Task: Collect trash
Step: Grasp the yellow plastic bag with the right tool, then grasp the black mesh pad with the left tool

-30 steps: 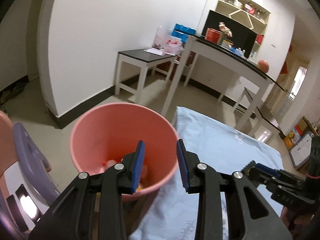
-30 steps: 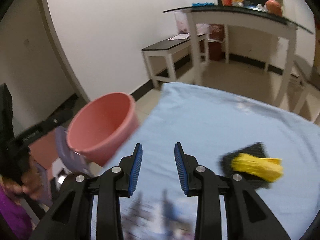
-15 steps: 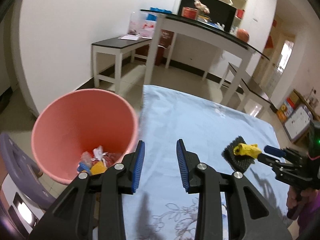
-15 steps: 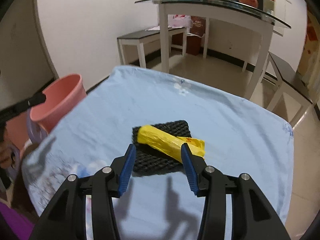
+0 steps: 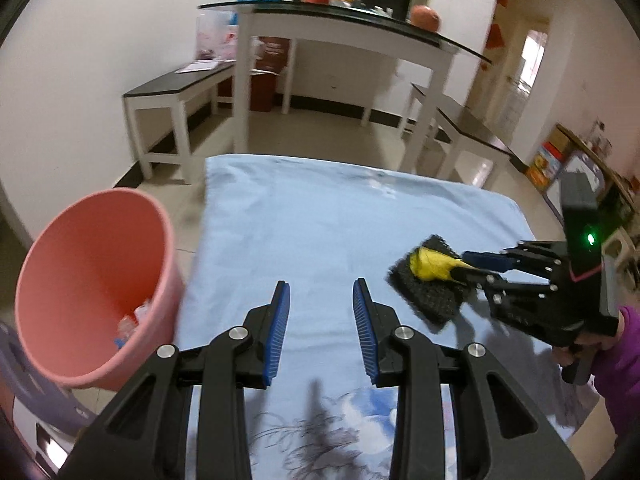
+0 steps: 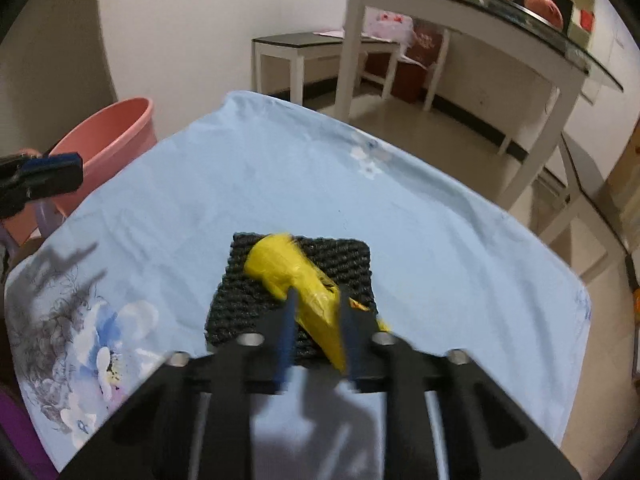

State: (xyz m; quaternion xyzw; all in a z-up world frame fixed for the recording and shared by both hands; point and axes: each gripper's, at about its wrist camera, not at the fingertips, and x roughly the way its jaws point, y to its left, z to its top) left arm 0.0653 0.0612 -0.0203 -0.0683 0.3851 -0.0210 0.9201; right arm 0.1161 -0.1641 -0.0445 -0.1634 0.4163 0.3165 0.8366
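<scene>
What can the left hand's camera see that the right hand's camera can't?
Only the left wrist view looks down into the pink bucket and shows bits of trash at its bottom. It also shows the left gripper open with nothing between its fingers, and the whole right gripper from the side.

Only the right wrist view shows, close up, the right gripper's jaws closing around the narrow end of the yellow wrapper.

Both show the yellow wrapper on the black mat, the blue cloth and the bucket.
</scene>
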